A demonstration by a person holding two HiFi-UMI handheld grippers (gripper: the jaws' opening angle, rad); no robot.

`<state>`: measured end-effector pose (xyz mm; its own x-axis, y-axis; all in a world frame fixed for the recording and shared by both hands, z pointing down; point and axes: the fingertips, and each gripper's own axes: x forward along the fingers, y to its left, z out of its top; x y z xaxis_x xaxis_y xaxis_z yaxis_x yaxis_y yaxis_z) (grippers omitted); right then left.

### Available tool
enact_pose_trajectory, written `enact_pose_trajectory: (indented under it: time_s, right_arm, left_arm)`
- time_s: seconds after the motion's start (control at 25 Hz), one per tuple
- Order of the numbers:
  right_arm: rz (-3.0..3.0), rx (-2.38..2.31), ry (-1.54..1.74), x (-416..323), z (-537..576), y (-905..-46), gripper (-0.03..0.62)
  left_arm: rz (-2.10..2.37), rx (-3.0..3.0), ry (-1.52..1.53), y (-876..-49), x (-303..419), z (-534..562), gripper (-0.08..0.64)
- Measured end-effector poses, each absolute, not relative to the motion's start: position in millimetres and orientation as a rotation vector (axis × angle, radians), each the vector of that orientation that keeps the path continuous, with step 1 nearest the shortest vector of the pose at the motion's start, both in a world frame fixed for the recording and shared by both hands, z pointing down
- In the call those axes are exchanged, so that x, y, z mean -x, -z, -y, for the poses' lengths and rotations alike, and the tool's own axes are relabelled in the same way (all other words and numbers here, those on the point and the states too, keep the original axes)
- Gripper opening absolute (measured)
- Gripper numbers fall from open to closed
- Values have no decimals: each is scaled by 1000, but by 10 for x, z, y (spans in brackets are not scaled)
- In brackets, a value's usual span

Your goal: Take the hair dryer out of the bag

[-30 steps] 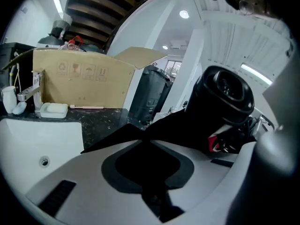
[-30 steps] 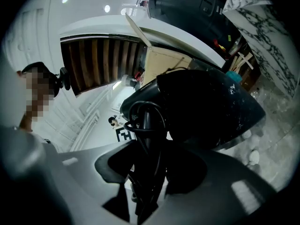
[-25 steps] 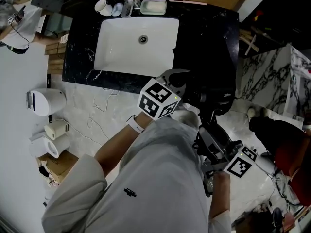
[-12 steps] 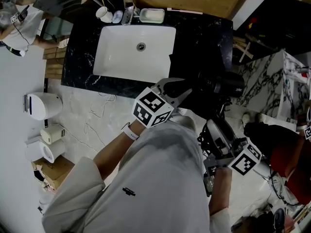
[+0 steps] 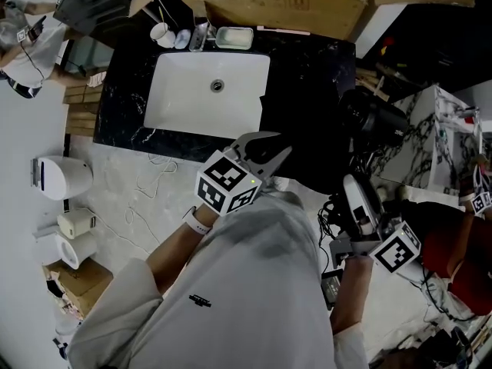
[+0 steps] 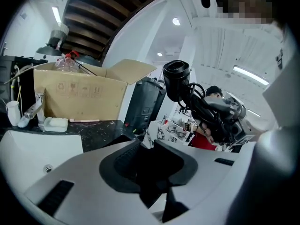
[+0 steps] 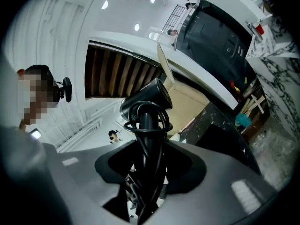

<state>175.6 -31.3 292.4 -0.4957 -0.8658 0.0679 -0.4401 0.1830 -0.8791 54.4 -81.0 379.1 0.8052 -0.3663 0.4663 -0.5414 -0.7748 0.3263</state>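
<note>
**Hair dryer** [image 5: 377, 118]: black, with its cord wound round the handle. It is to the right of the sink [image 5: 207, 91], past the right edge of the black worktop [image 5: 123, 106], raised in the air and apart from the bag. In the right gripper view the barrel [image 7: 145, 102] is on top and the handle runs down between the jaws.

**Right hand-held gripper** [image 5: 354, 179]: right of the sink and nearer the person than the dryer. Its jaws are clamped on the dryer's handle and the cord coils [image 7: 150, 172]. The dryer stands directly beyond its fingertips.

**Left hand-held gripper** [image 5: 270, 146]: just in front of the sink's right corner, with its marker cube toward the person. Its jaws stand apart with nothing gripped between them [image 6: 152, 158]. From this gripper's view the dryer [image 6: 177, 78] is ahead, higher up and well apart.

**Bag** [image 5: 311, 160]: black, on the worktop just right of the sink, between the two grippers in the head view.

**Cardboard box** [image 5: 284, 6]: open, behind the sink.

**Soap dish** [image 5: 234, 37]: on the sink's back edge.
</note>
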Motion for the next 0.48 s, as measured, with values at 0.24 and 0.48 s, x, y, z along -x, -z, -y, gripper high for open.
enact_pose_trajectory:
  time_s: [0.24,0.48]
  right_arm:
    - [-2015,1324,1142,-1970,337,-2753,195]
    - [-2024,1440,1035,-2158,294,-2695,195]
  left_arm:
    - [771,-2532,-424,-3412,-449,844,36]
    - [860,-2520,-318,-3050,-323,923,8]
